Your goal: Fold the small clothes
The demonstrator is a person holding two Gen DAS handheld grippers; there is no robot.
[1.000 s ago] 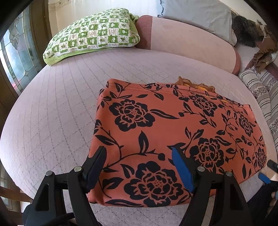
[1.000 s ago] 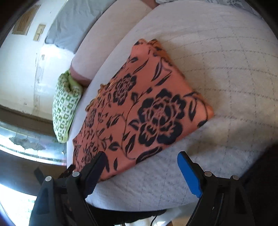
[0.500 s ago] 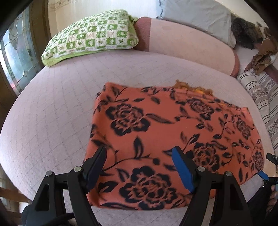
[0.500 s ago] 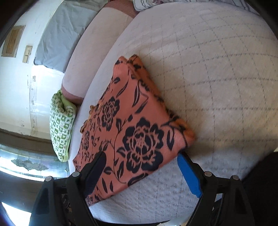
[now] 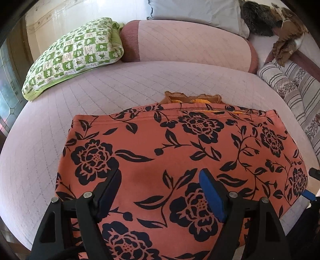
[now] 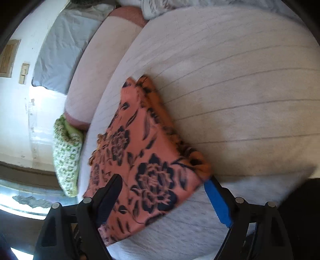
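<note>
- Left tool [image 5: 160, 190] sat low over the near part of the folded garment [image 5: 180, 160], fingers spread wide, nothing between them; black finger [image 5: 109, 192] on the left, blue-padded finger [image 5: 212, 196] on the right, both above the fabric. Contact with the cloth couldn't be confirmed.
- Right tool [image 6: 162, 192] was also spread apart, gripping nothing. It came in from the garment's [image 6: 148, 164] right end, tilted sideways to the bed; black finger [image 6: 109, 198] over the floral cloth, blue finger [image 6: 217, 202] just beside the near corner, over bare cover. This view was motion-blurred.
- Right tool's blue tips [image 5: 311, 188] showed at the right edge of the left wrist view, near the garment's right end.
- Garment: orange with black flower print, folded to a rough rectangle, flat on the quilted bed cover [image 5: 50, 130]. Long axis ran left-right across the left wrist view; stitched hem edge faced away from the person.
- Orange-brown trim [image 5: 192, 98] stuck out past the far hem.
- Further back: pink bolster [image 5: 190, 42], green checked pillow [image 5: 74, 54] to its left, grey pillow [image 5: 196, 12] behind.
- Far right: striped bedding [image 5: 290, 84], crumpled brown cloth [image 5: 286, 48].
</note>
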